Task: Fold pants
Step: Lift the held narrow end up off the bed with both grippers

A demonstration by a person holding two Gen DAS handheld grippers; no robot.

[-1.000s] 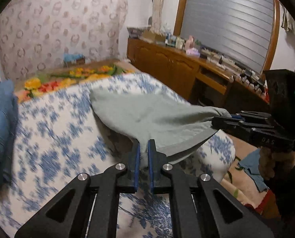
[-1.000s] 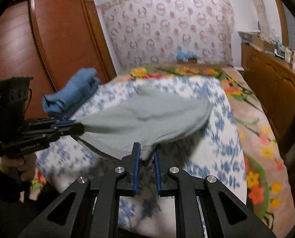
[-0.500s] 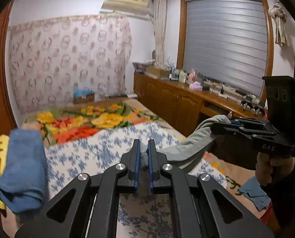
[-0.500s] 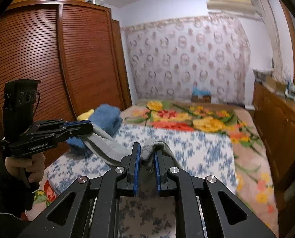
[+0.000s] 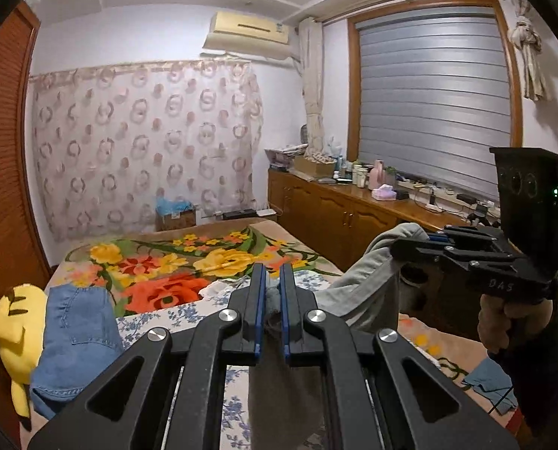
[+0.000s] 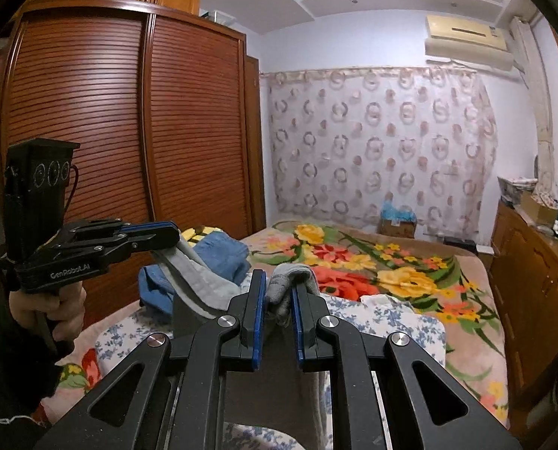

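I hold grey pants [image 5: 368, 285] up in the air above the bed, one edge in each gripper. My left gripper [image 5: 270, 281] is shut on one end of the cloth; it also shows in the right wrist view [image 6: 166, 234]. My right gripper [image 6: 279, 288] is shut on the other end of the pants [image 6: 200, 281]; it also shows in the left wrist view [image 5: 400, 247]. The cloth sags between the two grippers and hangs down below them, its lower part hidden behind the gripper bodies.
Below is a bed with a blue-flowered white cloth [image 6: 398, 318] over a bright floral blanket [image 5: 166, 266]. Folded jeans [image 5: 76, 341] and a yellow plush toy [image 5: 12, 322] lie at the left. A wooden wardrobe [image 6: 129, 131] stands left, a cluttered wooden cabinet [image 5: 353, 213] right.
Both grippers have lifted the grey pants off the bed and raised them high. The pants lay spread on the blue-flowered cloth a second ago; now they hang in the air.
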